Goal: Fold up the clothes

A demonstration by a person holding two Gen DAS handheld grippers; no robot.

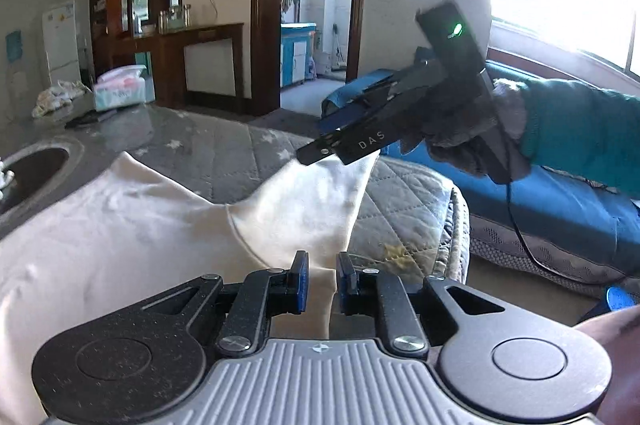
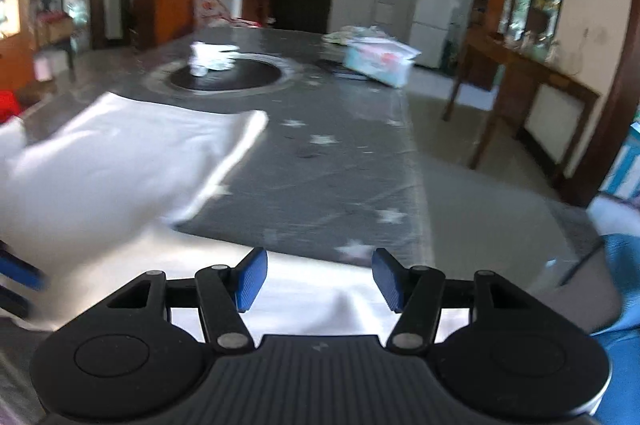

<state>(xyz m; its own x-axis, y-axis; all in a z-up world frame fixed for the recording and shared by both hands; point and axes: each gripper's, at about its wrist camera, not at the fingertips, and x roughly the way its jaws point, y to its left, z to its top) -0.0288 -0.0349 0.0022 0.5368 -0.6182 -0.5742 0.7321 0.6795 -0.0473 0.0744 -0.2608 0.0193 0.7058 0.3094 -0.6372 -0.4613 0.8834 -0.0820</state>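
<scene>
Pinched between the narrowed left gripper [image 1: 322, 279], the white garment [image 1: 132, 221] stretches ahead toward the right gripper [image 2: 318, 279], which is held wide with nothing gripped.

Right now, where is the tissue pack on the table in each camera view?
Left wrist view: tissue pack at far left, beyond the white cloth.
Right wrist view: tissue pack upper middle right, on the table's far edge.
Shared landmark: the white fridge behind it.

Side of right tongs [image 1: 316, 155], ahead and right of the left tongs [image 1: 322, 283]: white letters "DAS"
</scene>
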